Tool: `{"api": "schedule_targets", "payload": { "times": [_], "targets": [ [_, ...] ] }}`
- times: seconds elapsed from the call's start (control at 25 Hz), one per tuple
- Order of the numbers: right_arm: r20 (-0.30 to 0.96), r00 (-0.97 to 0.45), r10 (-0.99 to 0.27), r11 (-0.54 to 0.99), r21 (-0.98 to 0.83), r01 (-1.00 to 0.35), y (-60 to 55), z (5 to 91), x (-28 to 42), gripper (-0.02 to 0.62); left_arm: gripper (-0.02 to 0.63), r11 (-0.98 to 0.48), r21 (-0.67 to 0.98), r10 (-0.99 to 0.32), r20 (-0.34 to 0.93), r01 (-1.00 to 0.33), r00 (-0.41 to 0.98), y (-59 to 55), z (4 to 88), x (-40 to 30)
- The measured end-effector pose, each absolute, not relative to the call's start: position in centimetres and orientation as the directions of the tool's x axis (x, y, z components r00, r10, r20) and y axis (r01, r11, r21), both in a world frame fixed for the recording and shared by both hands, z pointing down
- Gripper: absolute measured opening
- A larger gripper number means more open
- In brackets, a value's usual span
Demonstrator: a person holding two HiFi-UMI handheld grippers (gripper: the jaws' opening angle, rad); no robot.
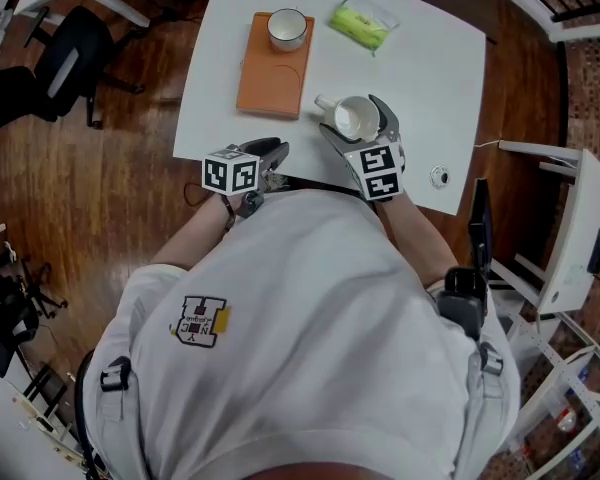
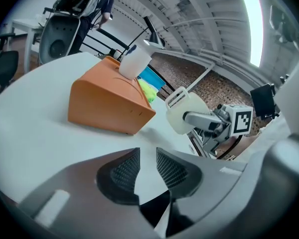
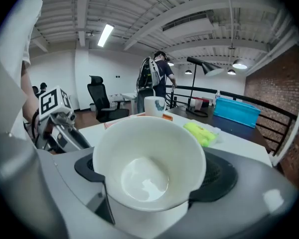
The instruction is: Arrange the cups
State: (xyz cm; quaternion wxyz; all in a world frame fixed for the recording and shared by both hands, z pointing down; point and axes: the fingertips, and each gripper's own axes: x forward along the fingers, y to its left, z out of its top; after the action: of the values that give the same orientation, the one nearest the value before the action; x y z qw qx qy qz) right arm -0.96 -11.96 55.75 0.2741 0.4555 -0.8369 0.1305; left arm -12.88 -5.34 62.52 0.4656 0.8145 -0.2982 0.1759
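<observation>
One white cup (image 1: 288, 28) stands on the far end of an orange block (image 1: 273, 73) at the back left of the white table (image 1: 430, 78). My right gripper (image 1: 360, 118) is shut on a second white cup (image 1: 350, 121), tilted above the table just right of the block, its handle pointing at the block. In the right gripper view this cup (image 3: 149, 166) fills the space between the jaws, its mouth facing the camera. My left gripper (image 1: 270, 153) hangs over the table's near left edge. Its jaws stand almost together with nothing between them (image 2: 148, 166).
A yellow-green packet (image 1: 361, 22) lies at the back of the table, right of the block. A small round object (image 1: 439, 176) sits near the right front corner. Office chairs (image 1: 70, 58) stand on the wooden floor to the left, and a white rack (image 1: 570, 228) stands to the right.
</observation>
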Motion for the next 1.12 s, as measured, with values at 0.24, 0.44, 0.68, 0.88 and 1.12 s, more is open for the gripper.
{"api": "schedule_targets", "payload": {
  "times": [0.24,0.44,0.68,0.88,1.12],
  "targets": [
    [0.513,-0.503,-0.695,0.610,0.051,-0.791,-15.2,51.4,-6.4,0.491,0.077,-0.358,0.665,-0.373,0.542,-0.656,0.753,-5.9,62.2,-15.3],
    [0.522,-0.512,-0.683,0.633,0.073,-0.770,-17.4,51.5,-10.6,0.491,0.077,-0.338,0.671,-0.412,0.524,-0.660,0.745,-6.4,62.0,-18.2],
    [0.539,-0.468,-0.700,0.599,0.087,-0.796,-19.5,52.7,-13.9,0.492,0.077,-0.320,0.679,-0.432,0.516,-0.660,0.740,-6.6,61.8,-21.1],
    [0.574,-0.367,-0.732,0.522,0.127,-0.843,-20.4,54.5,-14.8,0.492,0.077,-0.313,0.684,-0.421,0.521,-0.658,0.742,-6.3,62.2,-23.1],
    [0.585,-0.261,-0.768,0.431,0.171,-0.886,-21.1,55.3,-14.9,0.492,0.077,-0.316,0.700,-0.398,0.515,-0.640,0.759,-6.0,62.4,-24.1]
  ]
}}
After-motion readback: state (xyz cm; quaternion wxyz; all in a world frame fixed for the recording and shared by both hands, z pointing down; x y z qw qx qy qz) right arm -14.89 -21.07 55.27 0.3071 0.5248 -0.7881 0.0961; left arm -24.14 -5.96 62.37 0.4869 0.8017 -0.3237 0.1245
